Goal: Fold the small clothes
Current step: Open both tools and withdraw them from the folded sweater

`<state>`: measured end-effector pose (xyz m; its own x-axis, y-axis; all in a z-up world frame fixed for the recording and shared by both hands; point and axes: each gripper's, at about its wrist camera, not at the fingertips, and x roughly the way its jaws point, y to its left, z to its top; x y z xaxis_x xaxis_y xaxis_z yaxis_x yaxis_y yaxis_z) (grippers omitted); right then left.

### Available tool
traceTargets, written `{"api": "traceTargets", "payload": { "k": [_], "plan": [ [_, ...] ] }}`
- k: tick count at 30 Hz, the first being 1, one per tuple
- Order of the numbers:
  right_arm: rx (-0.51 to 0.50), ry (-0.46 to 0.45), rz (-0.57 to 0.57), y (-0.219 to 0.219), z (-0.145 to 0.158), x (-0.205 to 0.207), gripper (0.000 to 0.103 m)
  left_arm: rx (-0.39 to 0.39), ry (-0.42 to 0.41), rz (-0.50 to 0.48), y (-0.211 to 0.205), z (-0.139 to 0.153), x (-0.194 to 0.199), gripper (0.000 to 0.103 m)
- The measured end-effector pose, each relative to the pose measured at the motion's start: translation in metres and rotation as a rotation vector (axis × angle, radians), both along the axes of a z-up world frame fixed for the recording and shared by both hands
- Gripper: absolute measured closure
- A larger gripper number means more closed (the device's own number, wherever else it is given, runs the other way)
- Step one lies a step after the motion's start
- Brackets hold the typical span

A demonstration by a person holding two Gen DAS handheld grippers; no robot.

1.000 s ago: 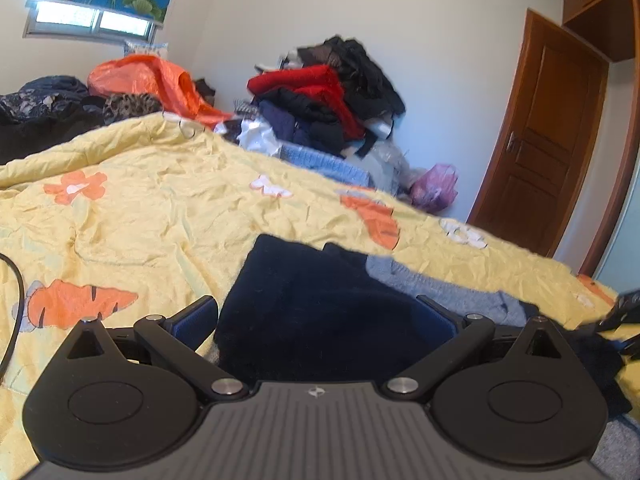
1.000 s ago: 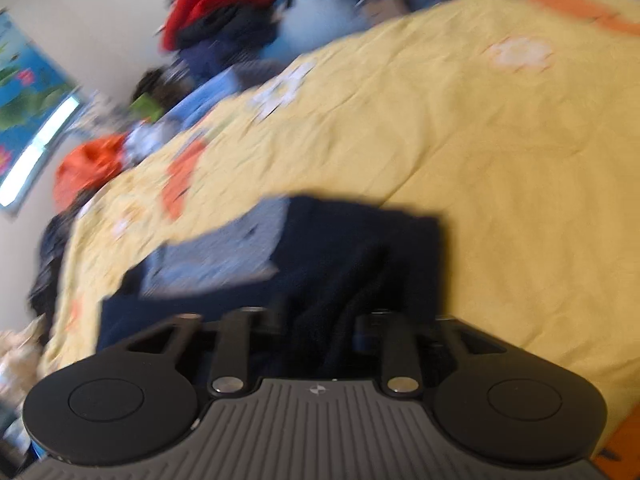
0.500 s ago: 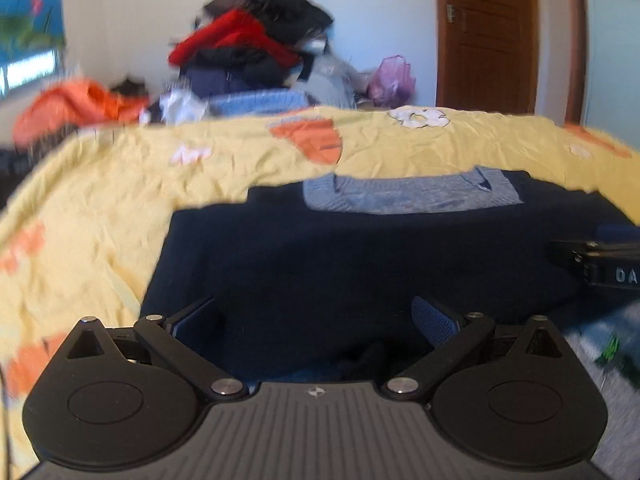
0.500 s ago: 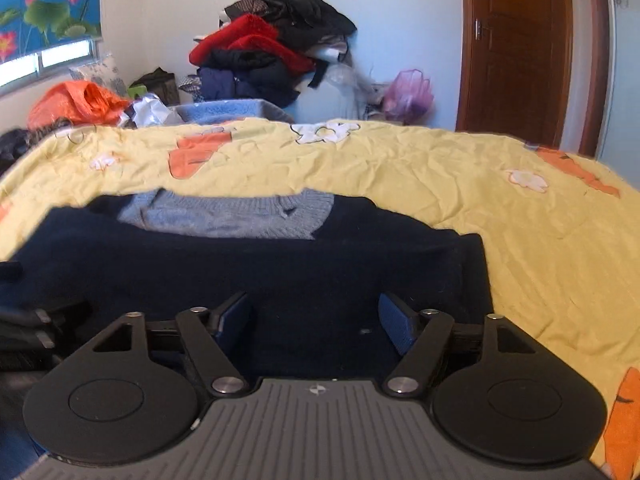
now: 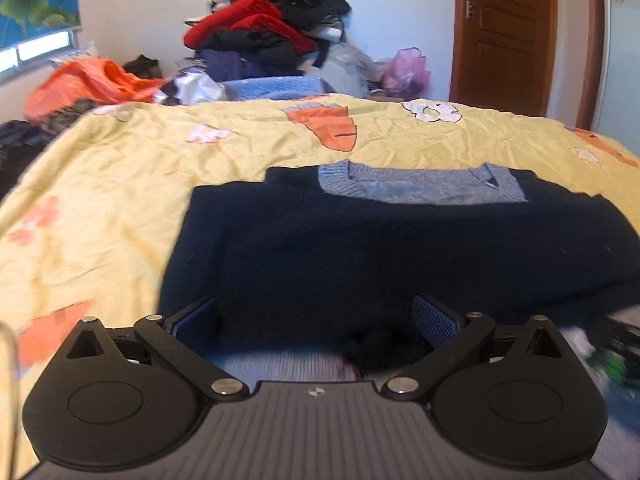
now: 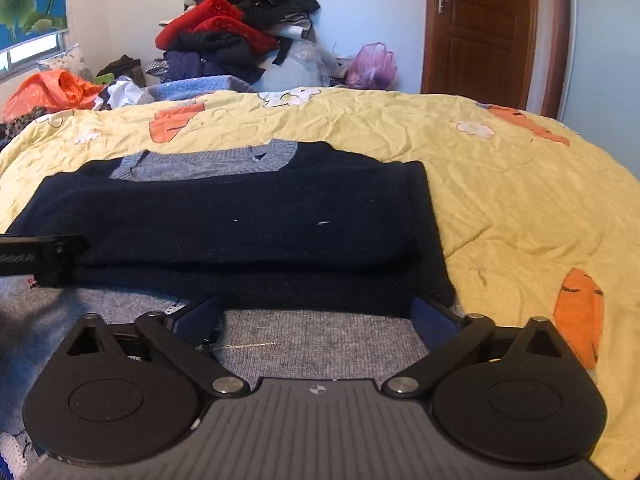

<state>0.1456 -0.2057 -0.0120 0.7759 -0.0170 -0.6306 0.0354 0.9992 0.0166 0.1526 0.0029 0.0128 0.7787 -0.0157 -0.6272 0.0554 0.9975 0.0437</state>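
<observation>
A dark navy sweater (image 5: 392, 240) with a grey-blue knit collar (image 5: 424, 184) lies spread flat on the yellow bedspread (image 5: 120, 184). It shows in the right wrist view too (image 6: 240, 224). My left gripper (image 5: 316, 320) is open at the sweater's near edge, left part, holding nothing. My right gripper (image 6: 316, 318) is open over the near edge, right part, above a grey knit panel (image 6: 320, 336). The left gripper's finger (image 6: 40, 258) pokes in at the left of the right wrist view.
A heap of clothes (image 5: 264, 40) stands beyond the bed's far edge, with an orange bag (image 5: 84, 84) at its left and a pink bag (image 5: 406, 70) at its right. A brown door (image 5: 504, 36) is at the back right.
Both grippers swung round to face squarely over the sweater. The right gripper, shut on the dark fabric a second ago, has opened. The sweater now lies flat.
</observation>
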Motion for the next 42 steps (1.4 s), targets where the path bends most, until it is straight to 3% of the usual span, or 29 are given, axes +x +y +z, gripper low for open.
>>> {"api": "traceTargets", "payload": {
  "k": [4,7,9,14,21,42],
  "plan": [
    [-0.005,-0.001,-0.003,0.002,0.0,-0.001,0.0,-0.099,0.079,-0.108,-0.002,0.005,-0.048,0.0],
    [-0.008,-0.001,-0.006,0.002,0.0,-0.002,0.0,-0.052,0.107,-0.121,-0.007,-0.012,-0.071,0.0],
    [-0.007,0.001,-0.019,0.002,0.0,-0.005,0.001,-0.017,0.049,-0.12,-0.008,-0.018,-0.083,0.0],
    [0.021,0.023,-0.016,0.002,0.005,-0.045,0.0,-0.027,0.05,-0.106,-0.007,-0.019,-0.08,0.0],
    [-0.017,-0.004,0.01,0.006,0.001,-0.107,0.0,-0.03,0.049,-0.106,-0.008,-0.019,-0.081,0.0],
    [-0.008,-0.007,0.0,0.005,-0.001,-0.106,0.0,-0.025,0.042,-0.087,-0.006,-0.019,-0.085,0.0]
  ]
}}
